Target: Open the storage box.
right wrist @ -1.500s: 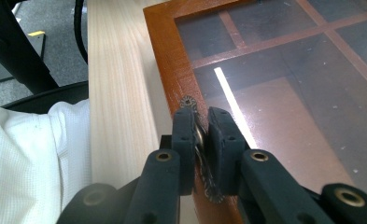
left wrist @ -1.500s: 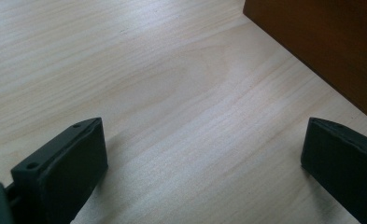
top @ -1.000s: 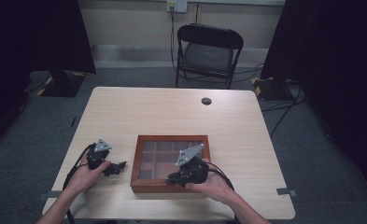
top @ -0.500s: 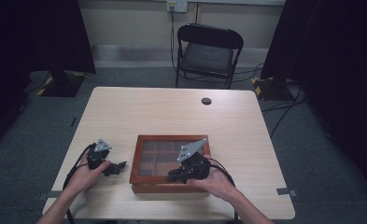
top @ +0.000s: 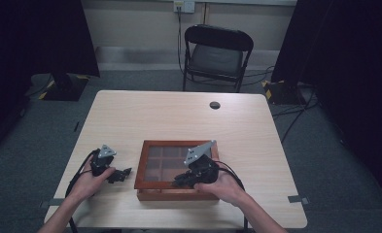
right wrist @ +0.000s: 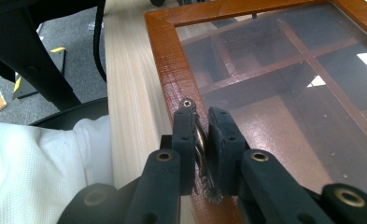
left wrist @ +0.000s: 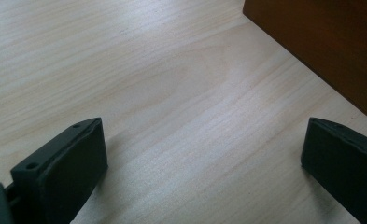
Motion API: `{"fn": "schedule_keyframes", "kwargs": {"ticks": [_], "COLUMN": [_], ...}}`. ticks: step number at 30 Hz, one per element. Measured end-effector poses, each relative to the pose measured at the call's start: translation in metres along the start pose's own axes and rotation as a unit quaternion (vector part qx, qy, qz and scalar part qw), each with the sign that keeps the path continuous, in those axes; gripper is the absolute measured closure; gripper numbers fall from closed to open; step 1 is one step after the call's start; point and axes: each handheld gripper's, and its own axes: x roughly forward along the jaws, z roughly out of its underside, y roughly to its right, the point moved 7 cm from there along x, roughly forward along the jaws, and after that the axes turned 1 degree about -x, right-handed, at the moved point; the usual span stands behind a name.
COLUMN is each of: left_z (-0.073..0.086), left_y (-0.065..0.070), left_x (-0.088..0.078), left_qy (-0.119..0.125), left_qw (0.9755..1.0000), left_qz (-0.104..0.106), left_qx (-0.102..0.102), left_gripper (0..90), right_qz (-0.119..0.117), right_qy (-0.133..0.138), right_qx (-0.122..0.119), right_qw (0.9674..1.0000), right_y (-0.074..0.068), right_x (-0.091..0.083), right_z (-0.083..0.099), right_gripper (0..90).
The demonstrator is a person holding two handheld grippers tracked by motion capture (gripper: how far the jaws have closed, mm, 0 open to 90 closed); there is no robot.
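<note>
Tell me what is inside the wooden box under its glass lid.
Through the glass lid of the wooden box, wooden dividers split it into compartments that look empty. Reflections blur part of the glass, and the right tongs, shut on the metal latch, cover the near edge.

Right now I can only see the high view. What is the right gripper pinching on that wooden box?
Observer: The right gripper has its fingers shut on a small metal tab at the wooden box's near rim.
Operator: Is the other one holding something too?
Observer: No. The left gripper has its fingers wide apart over bare table, with nothing between them.
Operator: Is there treasure inside?
Observer: Through the glass lid, the compartments I can see look empty.
</note>
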Motion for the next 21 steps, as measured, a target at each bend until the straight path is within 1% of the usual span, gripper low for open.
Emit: {"fn": "schedule_keyframes", "kwargs": {"ticks": [2, 3, 11, 14, 21], "left_z": [0.0, 0.0, 0.0, 0.0, 0.0], "left_y": [0.0, 0.0001, 0.0, 0.0001, 0.0001], "left_x": [0.0, -0.0001, 0.0, 0.0, 0.0], "left_qy": [0.0, 0.0, 0.0, 0.0, 0.0], "left_qw": [1.0, 1.0, 1.0, 1.0, 1.0], "left_qz": [0.0, 0.0, 0.0, 0.0, 0.0], "left_qx": [0.0, 0.0, 0.0, -0.001, 0.0], "left_gripper": [0.0, 0.0, 0.0, 0.0, 0.0], "right_qz": [0.0, -0.002, -0.002, -0.006, -0.007], "right_qy": [0.003, 0.006, 0.003, 0.008, 0.006], "right_qx": [0.007, 0.006, 0.007, 0.012, 0.01], "right_qw": [1.0, 1.0, 1.0, 0.9999, 0.9999], "right_y": [-0.0003, 0.0002, 0.0006, 0.0008, 0.001], "right_x": [-0.0011, -0.0018, -0.0021, -0.0033, -0.0034], "right_z": [-0.0008, -0.0015, -0.0019, -0.0026, -0.0031], "right_gripper": [82.0, 82.0, 82.1, 82.1, 82.1]}}
